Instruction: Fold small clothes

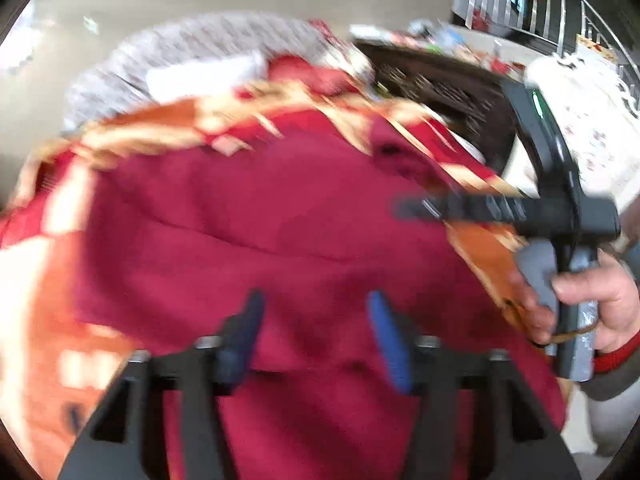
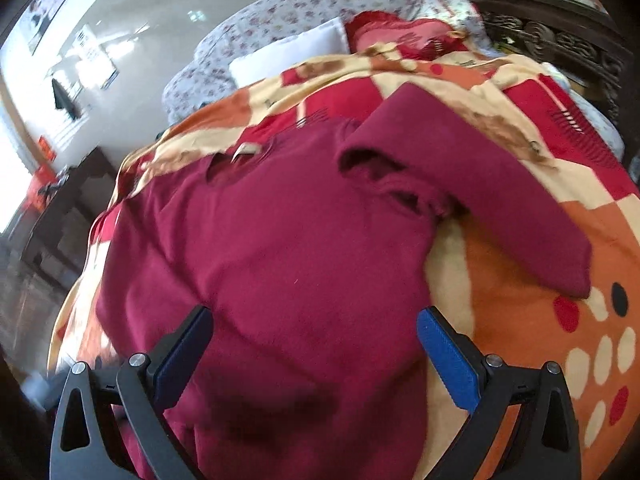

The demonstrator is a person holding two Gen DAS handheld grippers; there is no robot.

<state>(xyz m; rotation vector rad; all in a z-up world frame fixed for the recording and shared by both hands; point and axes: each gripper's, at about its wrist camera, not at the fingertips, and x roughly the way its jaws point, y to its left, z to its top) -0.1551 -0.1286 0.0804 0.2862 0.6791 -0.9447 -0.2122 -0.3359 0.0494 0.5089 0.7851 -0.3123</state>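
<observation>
A dark red sweater (image 2: 288,240) lies spread on a patterned orange, red and cream blanket (image 2: 520,280). Its right sleeve (image 2: 480,184) lies straight out on the blanket, angled away from the body. My right gripper (image 2: 314,344) is open, its blue pads either side of the sweater's lower body, holding nothing. In the blurred left wrist view the sweater (image 1: 280,220) fills the middle. My left gripper (image 1: 316,320) is open above it, empty. The right gripper's body (image 1: 552,208) shows there at the right, held by a hand (image 1: 592,296).
The blanket covers a bed with a floral quilt (image 2: 280,12), a white pillow (image 2: 292,52) and a red cushion (image 2: 400,36) at the far end. A dark carved wooden headboard (image 2: 560,44) stands at the right. A dark cabinet (image 2: 60,208) is at the left.
</observation>
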